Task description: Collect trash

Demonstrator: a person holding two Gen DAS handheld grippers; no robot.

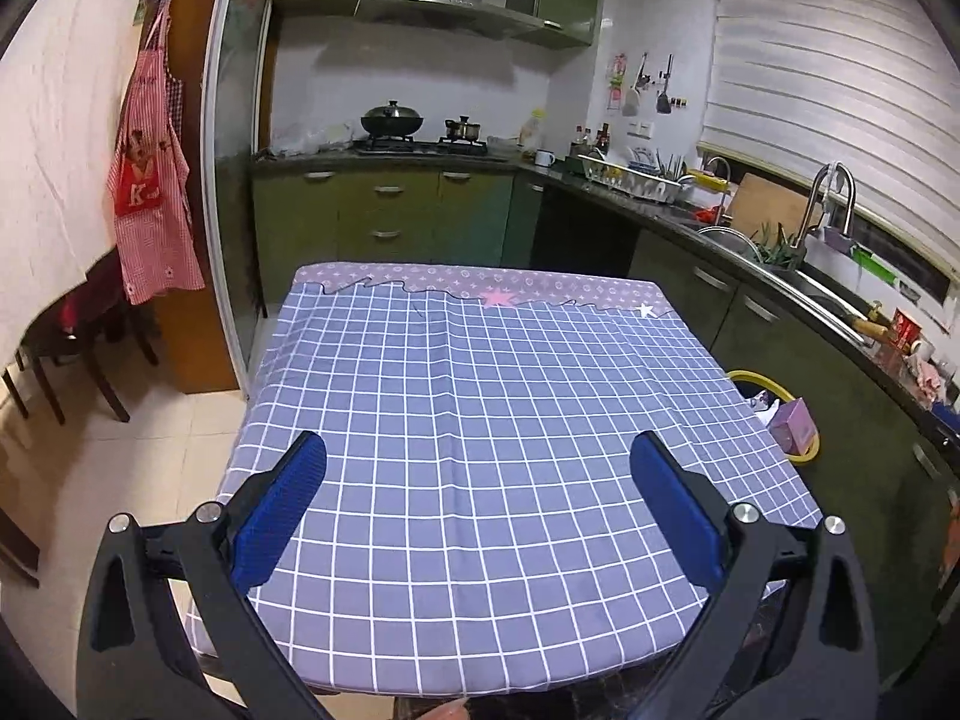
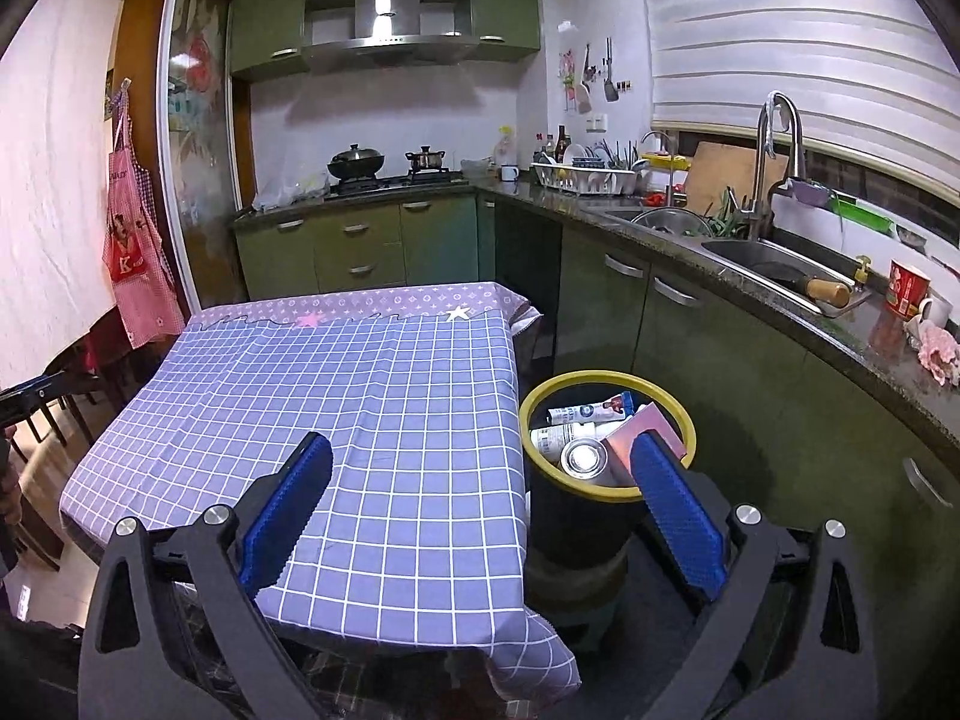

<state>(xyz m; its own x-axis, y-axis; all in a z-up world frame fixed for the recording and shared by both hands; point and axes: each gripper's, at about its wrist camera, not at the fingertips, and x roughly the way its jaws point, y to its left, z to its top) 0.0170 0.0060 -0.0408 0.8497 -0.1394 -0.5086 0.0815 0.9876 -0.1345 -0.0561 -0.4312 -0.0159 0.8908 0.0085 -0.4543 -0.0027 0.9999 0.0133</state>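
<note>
A black trash bin with a yellow rim stands on the floor right of the table. It holds a toothpaste tube, a white bottle, a metal can and a pink box. The bin also shows in the left wrist view, with the pink box inside. My left gripper is open and empty above the near part of the checked tablecloth. My right gripper is open and empty, over the table's right edge beside the bin.
Green cabinets and a dark counter with a sink and faucet run along the right. A stove with pots is at the back. A red apron hangs left, near dark chairs.
</note>
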